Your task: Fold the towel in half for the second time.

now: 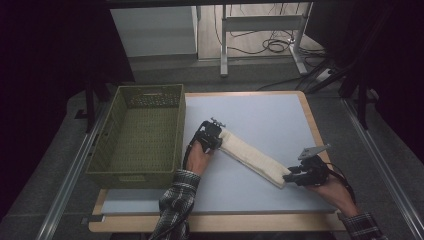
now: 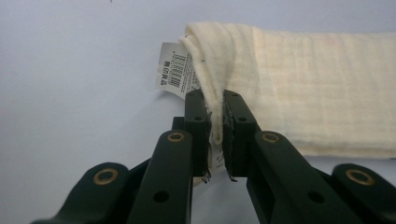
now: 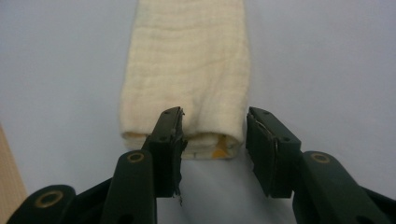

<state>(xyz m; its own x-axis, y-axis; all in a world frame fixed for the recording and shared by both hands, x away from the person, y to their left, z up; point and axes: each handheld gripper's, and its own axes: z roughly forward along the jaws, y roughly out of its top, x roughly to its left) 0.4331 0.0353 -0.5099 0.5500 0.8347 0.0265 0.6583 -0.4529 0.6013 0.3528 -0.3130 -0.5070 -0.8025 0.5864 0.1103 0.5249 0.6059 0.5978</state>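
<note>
Centrally, a folded cream towel (image 1: 254,158) lies as a long strip, slanting across the pale worktop (image 1: 260,120), far end toward the basket, near end toward the worktop's right edge. White barcode label (image 2: 175,71) sticks out at the far end. Left tool (image 1: 212,134) sits at that far end, jaws pressed together on a pinched-up ridge of the cloth. Right tool (image 1: 291,176) is at the near end; jaws spread, one pad against the folded end, the other standing clear beside it, nothing clamped. Green mesh basket (image 1: 111,131) stands on the worktop's left side, just beside the left hand (image 1: 198,157) and close to the towel's far end. Beyond the worktop: grey floor, a metal frame leg (image 1: 224,47), loose cables (image 1: 274,46). Wood edging (image 1: 312,125) borders the worktop.
</note>
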